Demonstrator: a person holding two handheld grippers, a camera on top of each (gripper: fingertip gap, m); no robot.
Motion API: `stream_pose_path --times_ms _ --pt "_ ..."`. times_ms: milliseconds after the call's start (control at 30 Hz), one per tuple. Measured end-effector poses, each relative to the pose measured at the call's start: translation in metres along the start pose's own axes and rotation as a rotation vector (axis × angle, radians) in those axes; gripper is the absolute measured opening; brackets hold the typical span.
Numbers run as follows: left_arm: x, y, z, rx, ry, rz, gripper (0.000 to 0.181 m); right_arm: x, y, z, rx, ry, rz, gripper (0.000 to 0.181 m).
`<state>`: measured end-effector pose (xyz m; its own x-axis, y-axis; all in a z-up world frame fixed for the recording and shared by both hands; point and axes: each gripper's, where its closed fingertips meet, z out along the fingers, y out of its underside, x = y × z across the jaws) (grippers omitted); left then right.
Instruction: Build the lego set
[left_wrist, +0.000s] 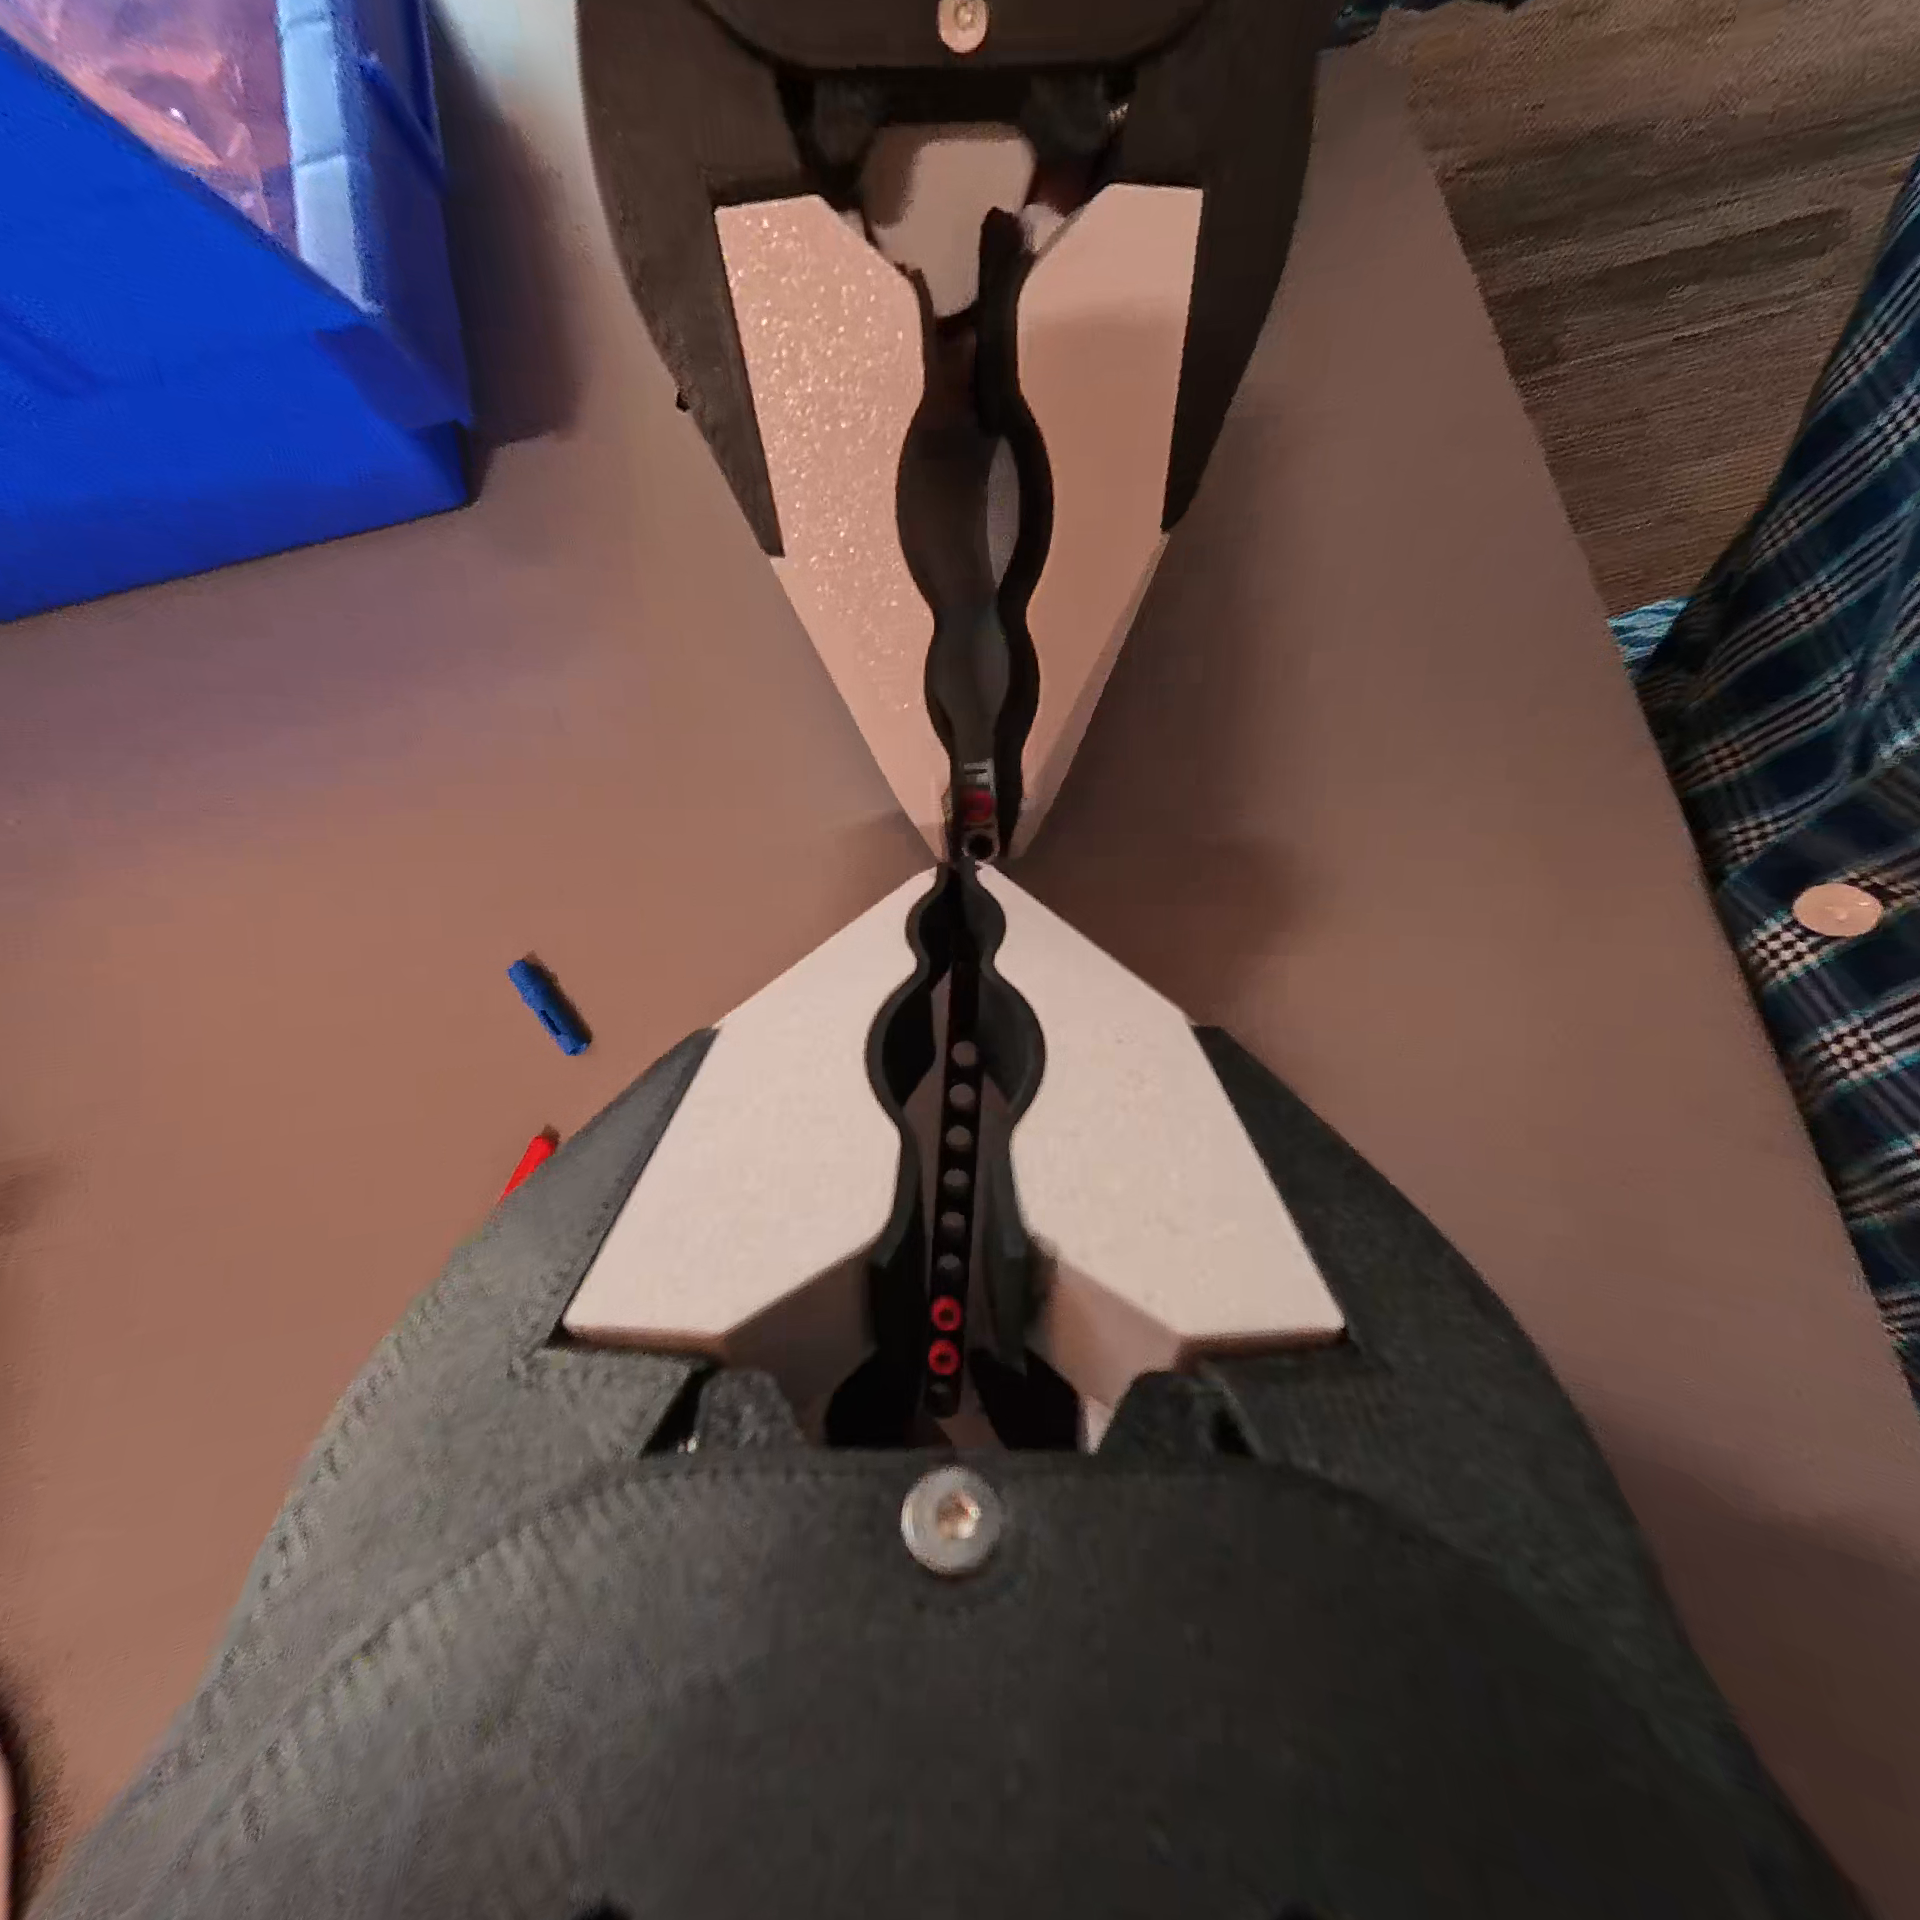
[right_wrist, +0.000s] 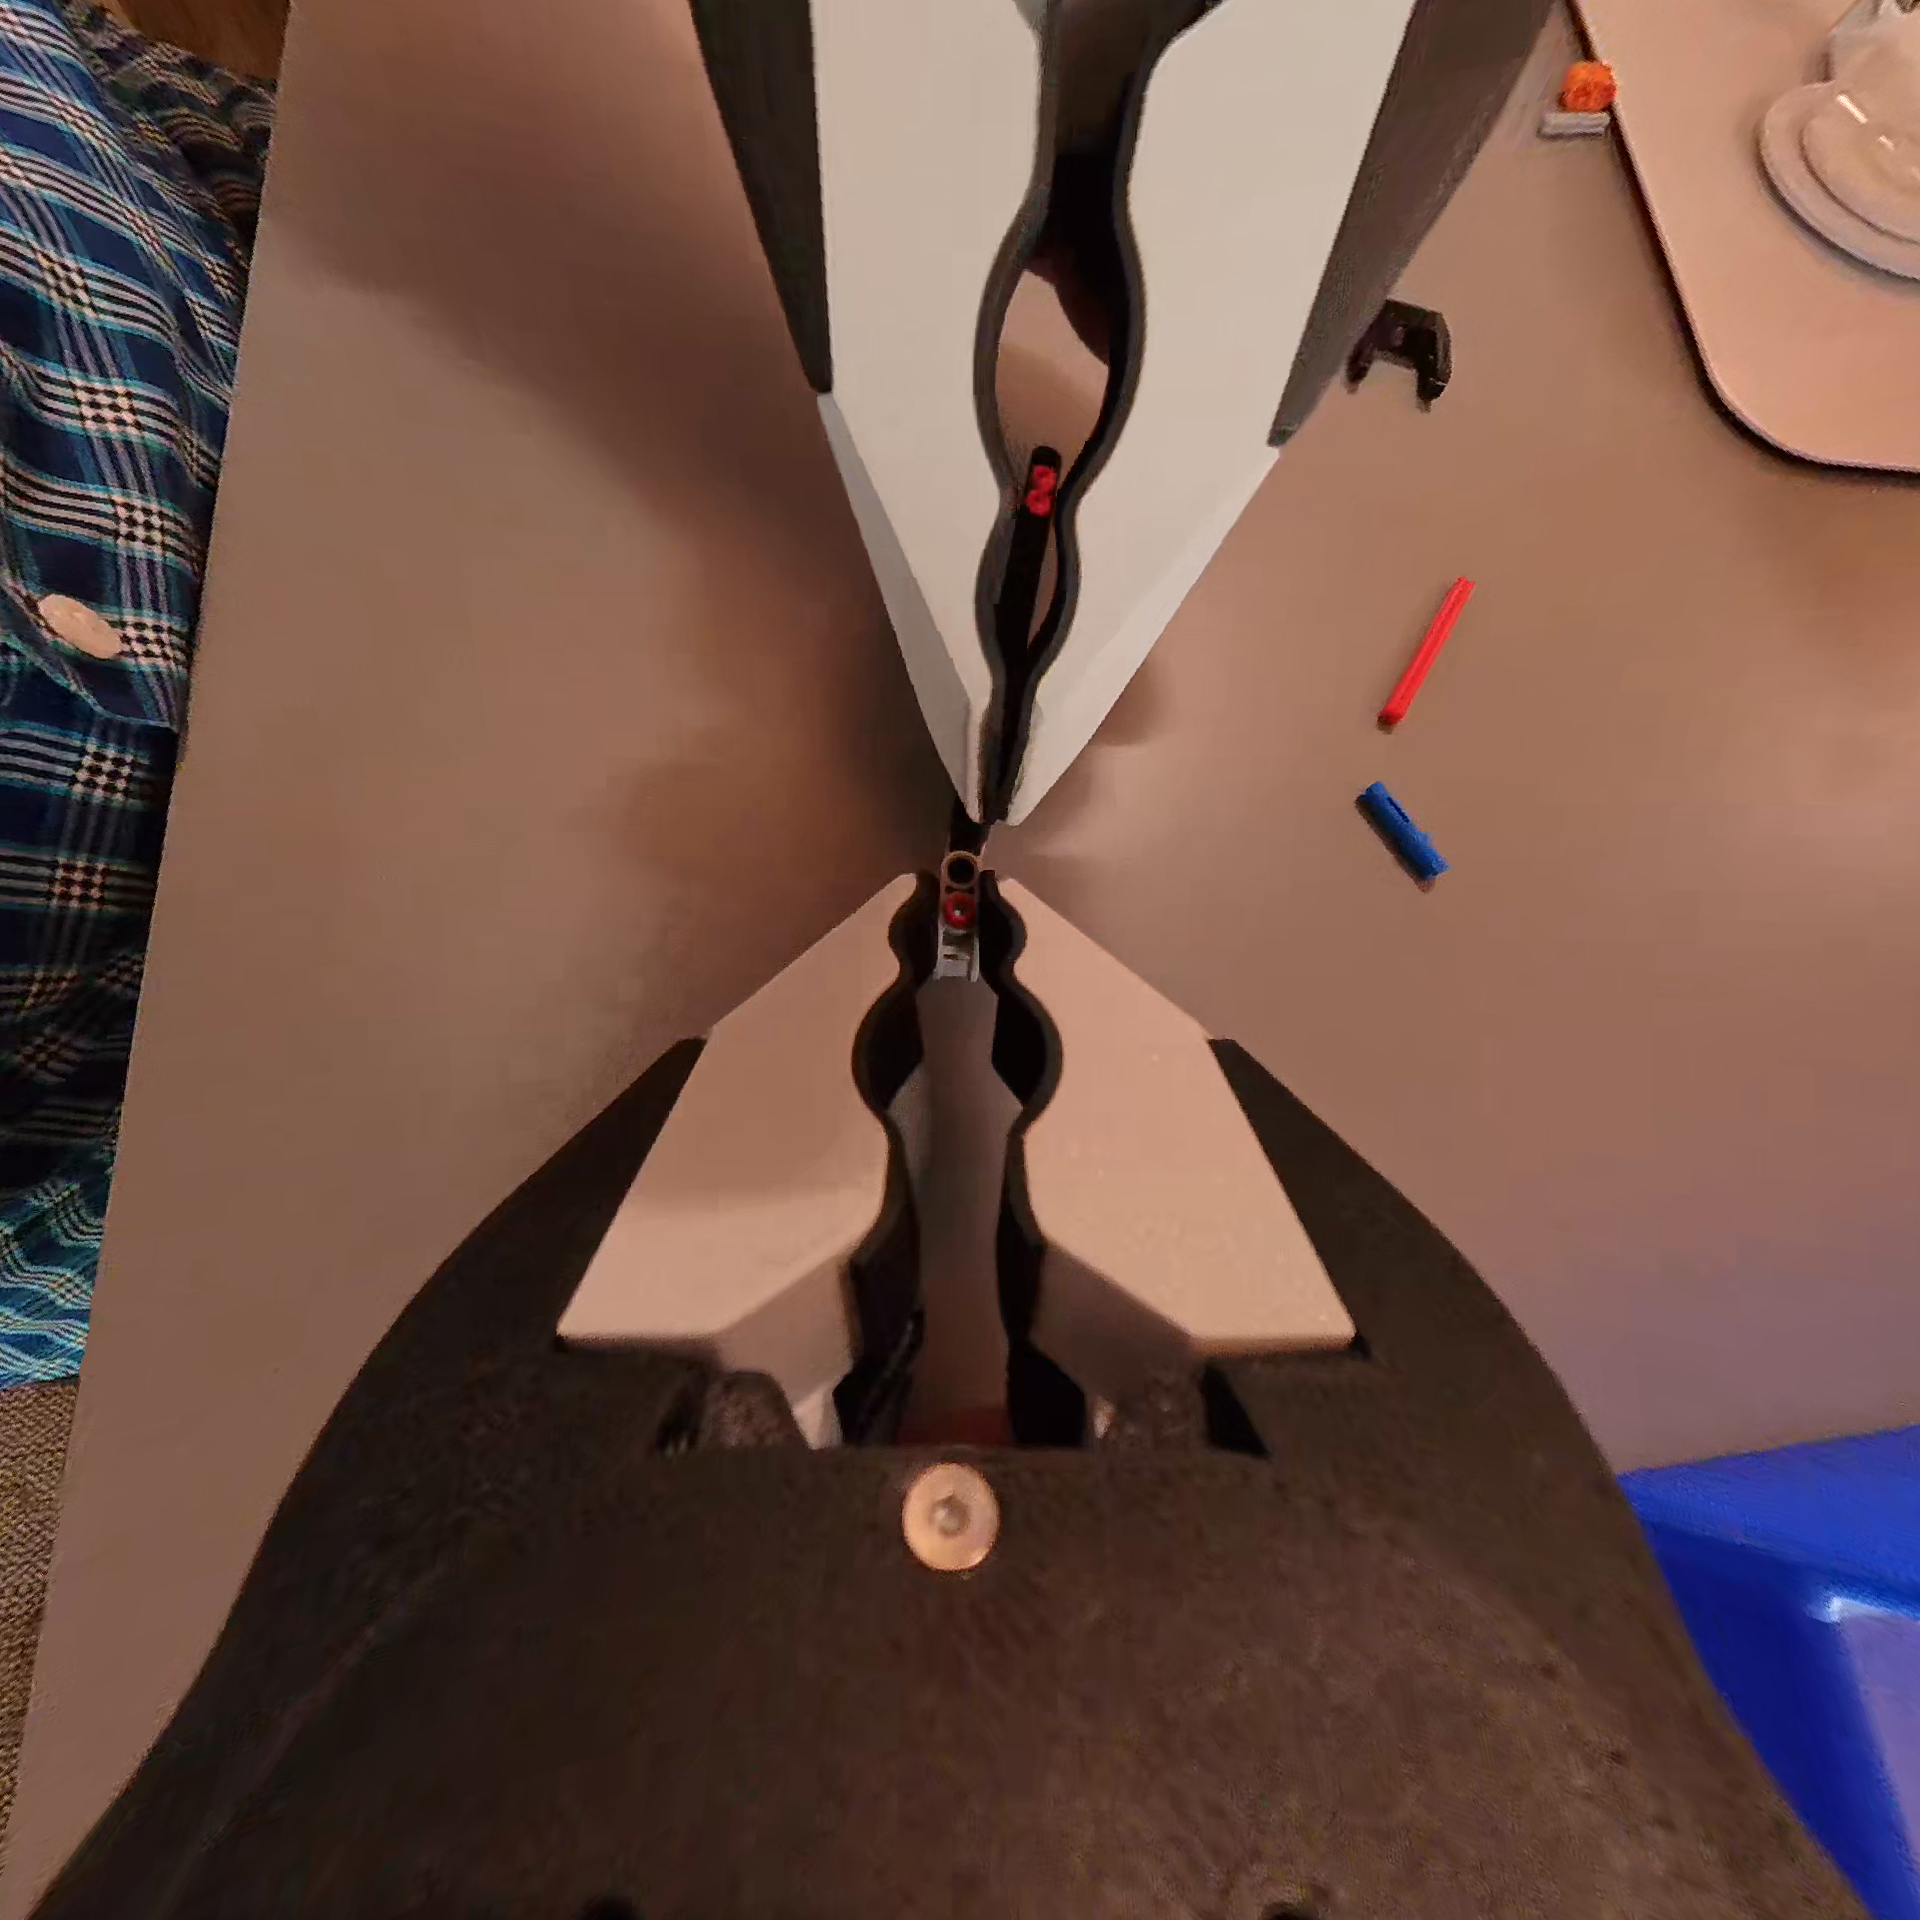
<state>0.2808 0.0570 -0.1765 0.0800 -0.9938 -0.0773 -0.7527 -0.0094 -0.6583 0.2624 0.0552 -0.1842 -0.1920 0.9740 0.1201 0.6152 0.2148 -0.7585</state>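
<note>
The left gripper (left_wrist: 961, 883) was clamped on a long black holed beam (left_wrist: 958, 1164), the beam's long axis running straight along the fingers and its far end poking out just past the tips. Facing it tip to tip, the right gripper (right_wrist: 961, 883) was clamped on a small grey connector (right_wrist: 958, 930) carrying a red pin, its open round end pointing toward the beam and sitting just beside it; whether the two parts touched could not be told. The left wrist view showed the beam's row of holes and two red pins (left_wrist: 943, 1335) near its rear end, between the fingers; the right wrist view showed that end only as a dark tip with red dots deep inside the opposing gripper. On the matte brown table (right_wrist: 520, 623) lay a blue pin (right_wrist: 1401, 831) and, near it, a red axle (right_wrist: 1425, 652), which the left view showed only in part behind its own gripper. A small black clip-shaped part (right_wrist: 1401, 348), an orange piece (right_wrist: 1584, 88) and a clear domed object on a pale tray (right_wrist: 1704, 312) appeared only in the right view. A blue bin (left_wrist: 187, 343) stood at the table's edge, a plaid garment (left_wrist: 1808, 831) hung alongside, and greyish flooring (left_wrist: 1662, 260) lay beyond.
</note>
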Motion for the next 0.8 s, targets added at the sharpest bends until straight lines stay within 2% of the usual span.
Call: stream_pose_path --times_ms 467,800 --pt "-0.0010 0.0009 0.0012 -0.118 -0.164 0.129 0.000 -0.0006 0.0012 -0.0010 -0.001 0.006 -0.006 0.005" --pt "0.0006 0.0025 0.0020 -0.243 -0.202 0.229 0.000 -0.0009 0.0052 -0.0046 0.004 0.004 -0.015 0.005"
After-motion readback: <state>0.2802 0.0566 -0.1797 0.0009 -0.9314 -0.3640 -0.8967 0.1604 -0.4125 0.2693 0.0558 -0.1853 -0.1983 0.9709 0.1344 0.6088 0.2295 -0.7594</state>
